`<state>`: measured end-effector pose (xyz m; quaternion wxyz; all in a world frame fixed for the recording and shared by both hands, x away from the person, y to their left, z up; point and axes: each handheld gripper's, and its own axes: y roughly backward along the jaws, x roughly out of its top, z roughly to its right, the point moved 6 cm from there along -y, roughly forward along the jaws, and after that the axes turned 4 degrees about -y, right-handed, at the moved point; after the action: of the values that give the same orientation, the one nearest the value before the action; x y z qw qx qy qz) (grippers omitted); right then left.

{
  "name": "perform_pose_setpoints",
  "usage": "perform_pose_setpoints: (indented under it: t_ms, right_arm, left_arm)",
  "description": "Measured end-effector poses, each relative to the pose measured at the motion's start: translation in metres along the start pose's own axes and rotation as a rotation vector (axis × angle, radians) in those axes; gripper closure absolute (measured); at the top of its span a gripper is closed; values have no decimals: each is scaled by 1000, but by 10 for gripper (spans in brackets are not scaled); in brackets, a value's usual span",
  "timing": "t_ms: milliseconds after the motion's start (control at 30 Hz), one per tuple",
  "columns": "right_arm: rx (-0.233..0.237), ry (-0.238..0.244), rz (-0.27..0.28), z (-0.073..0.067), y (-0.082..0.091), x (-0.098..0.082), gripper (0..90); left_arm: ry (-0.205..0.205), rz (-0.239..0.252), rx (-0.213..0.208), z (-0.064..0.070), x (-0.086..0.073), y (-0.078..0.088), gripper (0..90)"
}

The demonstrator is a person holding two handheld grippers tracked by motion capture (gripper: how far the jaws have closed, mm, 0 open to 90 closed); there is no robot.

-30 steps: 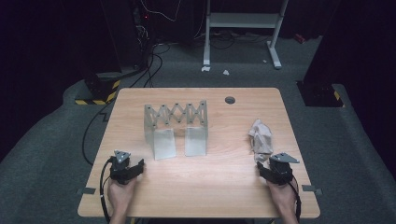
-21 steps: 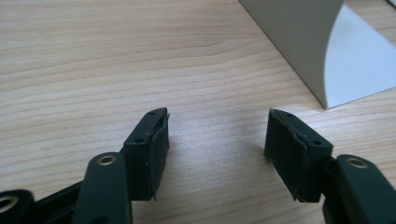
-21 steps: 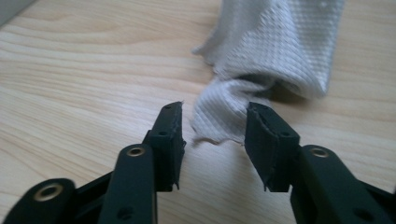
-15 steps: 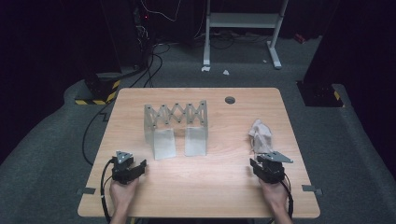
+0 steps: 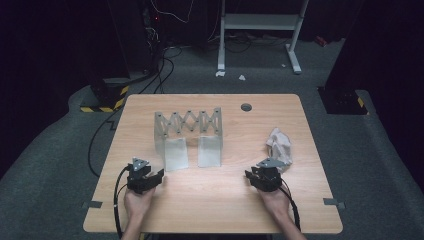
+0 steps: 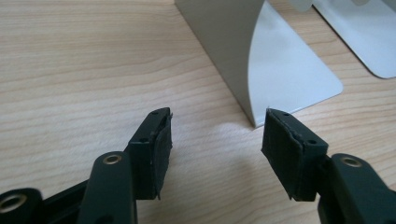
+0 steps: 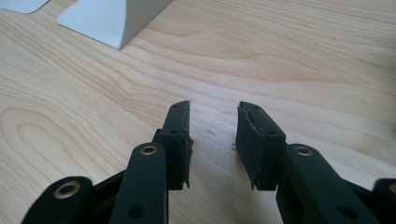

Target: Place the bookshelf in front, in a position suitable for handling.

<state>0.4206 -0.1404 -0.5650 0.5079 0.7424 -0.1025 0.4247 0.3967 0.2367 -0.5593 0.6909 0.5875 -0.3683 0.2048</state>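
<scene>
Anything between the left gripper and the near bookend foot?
Nothing visible. In the left gripper view, bare table lies between the left gripper and the corner of the bookend foot just ahead. Jaws open, nothing between them, and have just been closing.

A crumpled white cloth (image 5: 280, 145) lies near the wooden table's (image 5: 210, 205) right edge

I'm at a lone wooden table (image 5: 210, 200) in a dark lab or studio: grey carpet (image 5: 60, 165), hazard-striped tape (image 5: 107, 102), trailing cables (image 5: 165, 55), a white equipment stand (image 5: 260, 25).
</scene>
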Motion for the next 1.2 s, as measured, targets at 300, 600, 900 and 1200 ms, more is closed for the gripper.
perform_pose_setpoints:
  t_ms: [300, 600, 900, 1200]
  right_arm:
    - [27, -2, -8, -13, -13, 9, 652]
    - [58, 30, -6, -32, -23, 27, 648]
    - [75, 32, -5, -48, -42, 40, 635]
    - [78, 16, -7, -55, -55, 49, 630]
  left_arm:
    - [39, -4, -22, 2, 5, -10, 454]
    - [23, -8, -9, 5, 15, -17, 480]
    - [41, -11, -22, 5, 16, -23, 548]
    - [48, -22, -26, 3, 15, -25, 634]
